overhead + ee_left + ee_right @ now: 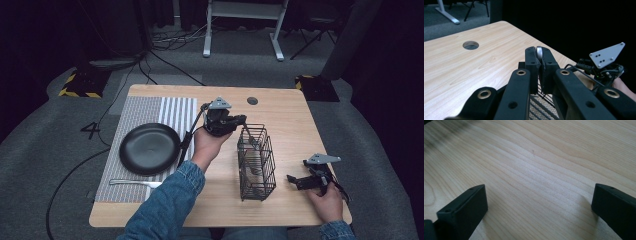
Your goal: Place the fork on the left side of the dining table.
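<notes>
Wire basket [256, 162], black, standing upright on the wooden table [295, 120], a little right of centre; taken here as the landmark. Inside it, low down, something pale and metallic, too dim to name.

Just beyond the basket's far left corner: left gripper [239, 120], held up off the table in the left hand [209, 142], pointing toward the basket's top rim. Fingers [532, 65] pressed together on a thin silvery metal piece [539, 52], rounded end poking up between the pads in the left gripper view; likely the handle end of a utensil, though the rest is hidden. Basket mesh [541, 106] visible below those fingers in the same view.

Right of the basket, near the table's front right corner: right gripper [295, 180], held low in the right hand [327, 200], pointing back toward the basket and apart from it. Fingers [465, 208] spread wide in the right gripper view, bare wood grain between them, nothing pinched.

Left of the basket: striped grey placemat [150, 107], with a black round plate [149, 148] lying on it. In front of the plate, on the mat's near edge, a silver fork [134, 183] lying flat, well apart from the basket.

Beyond the basket, near the table's far edge: round cable hole [252, 100]. Denim sleeve [167, 205] entering from the near side, left of the basket.
</notes>
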Motion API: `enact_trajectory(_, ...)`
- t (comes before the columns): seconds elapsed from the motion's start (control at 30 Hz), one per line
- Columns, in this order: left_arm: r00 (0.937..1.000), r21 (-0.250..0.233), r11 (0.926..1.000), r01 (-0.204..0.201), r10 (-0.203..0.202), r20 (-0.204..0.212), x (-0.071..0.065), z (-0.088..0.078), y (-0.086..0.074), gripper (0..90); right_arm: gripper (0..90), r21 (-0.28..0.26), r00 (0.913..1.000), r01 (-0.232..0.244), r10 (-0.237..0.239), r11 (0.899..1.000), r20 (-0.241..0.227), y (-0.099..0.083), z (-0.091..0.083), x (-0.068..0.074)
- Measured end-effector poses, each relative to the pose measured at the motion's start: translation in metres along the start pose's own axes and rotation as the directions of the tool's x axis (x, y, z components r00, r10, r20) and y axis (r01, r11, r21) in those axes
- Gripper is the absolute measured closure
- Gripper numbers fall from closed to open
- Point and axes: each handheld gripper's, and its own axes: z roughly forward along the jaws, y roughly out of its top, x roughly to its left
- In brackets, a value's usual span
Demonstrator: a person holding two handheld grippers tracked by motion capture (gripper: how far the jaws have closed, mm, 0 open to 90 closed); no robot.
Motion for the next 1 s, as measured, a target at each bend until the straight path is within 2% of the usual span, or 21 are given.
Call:
enact_trajectory(0.2,0.9998,-0.006,0.9999,-0.014,0.014,0.011,-0.005,-0.011,0.014,86.6,0.4,0.0,1.0,0.0,0.0,1.0,0.0,0.0,0.0,0.0)
enact_trajectory(0.53,0.9994,-0.036,0.9988,-0.035,0.034,-0.005,-0.012,-0.028,0.031,86.6,0.4,0.0,1.0,0.0,0.0,1.0,0.0,0.0,0.0,0.0)
enact_trajectory(0.7,0.9986,-0.058,0.997,-0.052,0.051,-0.013,-0.013,-0.041,0.042,86.6,0.5,0.0,1.0,0.001,-0.001,1.0,-0.001,0.0,0.0,0.0)
enact_trajectory(0.87,0.9986,-0.086,0.9952,-0.047,0.045,-0.027,-0.009,-0.055,0.05,86.6,0.5,0.0,1.0,0.001,-0.001,1.0,-0.001,0.0,0.0,0.0)
enact_trajectory(1.0,0.9995,-0.121,0.9923,-0.03,0.029,-0.009,-0.007,-0.066,0.055,86.6,0.5,0.0,1.0,0.0,0.0,1.0,-0.001,0.0,0.0,0.0)
